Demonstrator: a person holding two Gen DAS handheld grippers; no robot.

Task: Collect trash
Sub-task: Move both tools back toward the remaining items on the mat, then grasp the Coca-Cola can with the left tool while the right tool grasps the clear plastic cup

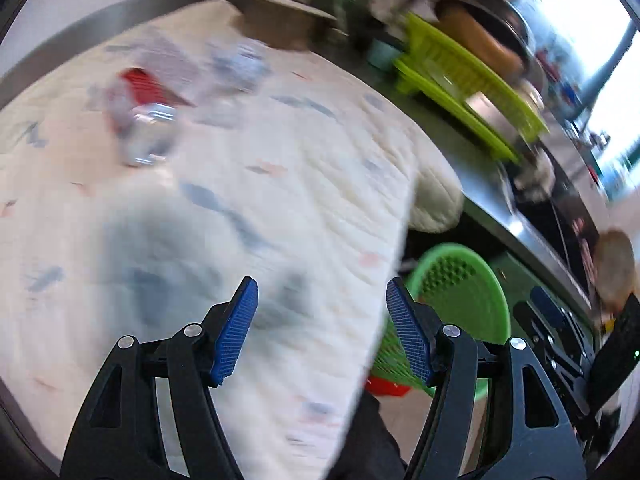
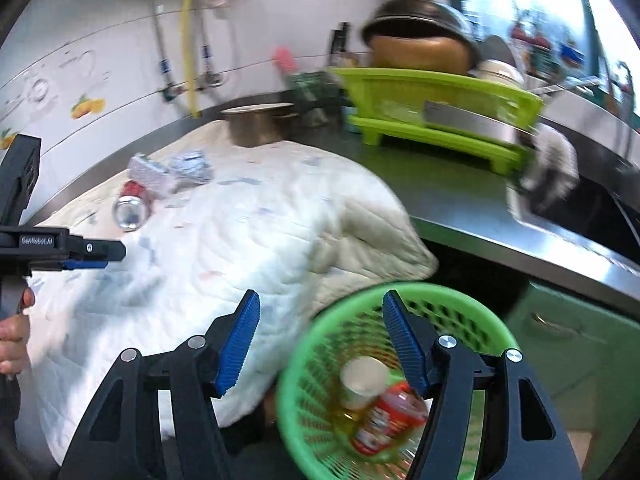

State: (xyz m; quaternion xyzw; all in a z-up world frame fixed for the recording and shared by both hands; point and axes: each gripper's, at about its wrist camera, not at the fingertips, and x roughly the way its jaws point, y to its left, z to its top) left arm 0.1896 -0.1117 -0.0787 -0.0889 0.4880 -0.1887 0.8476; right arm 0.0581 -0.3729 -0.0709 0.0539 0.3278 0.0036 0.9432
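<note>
A red can (image 2: 130, 203) lies on its side on the white quilted cloth (image 2: 240, 232), with crumpled wrappers (image 2: 188, 166) just behind it; the can also shows in the left wrist view (image 1: 140, 120). A green mesh basket (image 2: 320, 336) stands below the counter edge and holds a paper cup (image 2: 362, 378) and a red package (image 2: 390, 420). My right gripper (image 2: 320, 338) is open and empty above the basket. My left gripper (image 1: 322, 330) is open and empty over the cloth's near edge; it shows at the left of the right wrist view (image 2: 96, 258).
A lime dish rack (image 2: 436, 112) with a wok and pots stands on the steel counter (image 2: 460, 208) at the back right. A metal pot (image 2: 254, 126) sits behind the cloth. A sink (image 2: 592, 216) lies to the right. Tiled wall with pipes behind.
</note>
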